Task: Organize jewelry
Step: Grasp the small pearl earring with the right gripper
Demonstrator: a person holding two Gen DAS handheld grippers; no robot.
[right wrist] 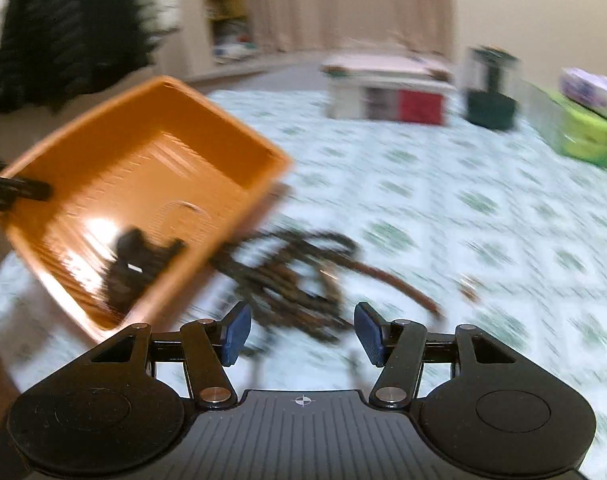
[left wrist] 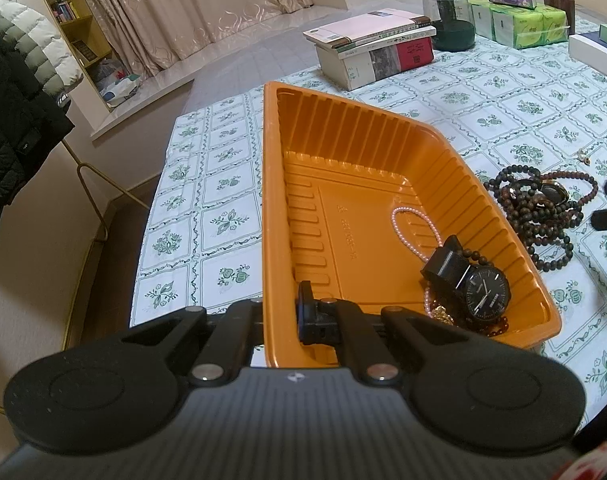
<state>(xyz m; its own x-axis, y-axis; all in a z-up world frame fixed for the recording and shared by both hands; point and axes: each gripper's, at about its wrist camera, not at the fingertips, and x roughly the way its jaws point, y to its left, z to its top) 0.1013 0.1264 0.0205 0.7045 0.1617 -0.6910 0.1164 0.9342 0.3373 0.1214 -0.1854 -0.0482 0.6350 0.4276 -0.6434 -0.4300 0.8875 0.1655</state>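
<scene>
An orange plastic tray (left wrist: 343,128) stands on the table and holds a black watch (left wrist: 483,288), a pink bead bracelet (left wrist: 413,216) and other small pieces. My left gripper (left wrist: 281,316) is shut on the tray's near rim. A pile of dark bead strings (left wrist: 543,208) lies on the cloth right of the tray. In the blurred right wrist view, my right gripper (right wrist: 303,332) is open and empty just above the bead pile (right wrist: 295,288), with the tray (right wrist: 83,148) to its left.
A stack of books (left wrist: 375,48), a dark green jar (left wrist: 449,16) and tissue packs (left wrist: 519,20) stand at the far side of the table. A small trinket (left wrist: 582,156) lies beyond the beads. The table's left edge drops off beside the tray.
</scene>
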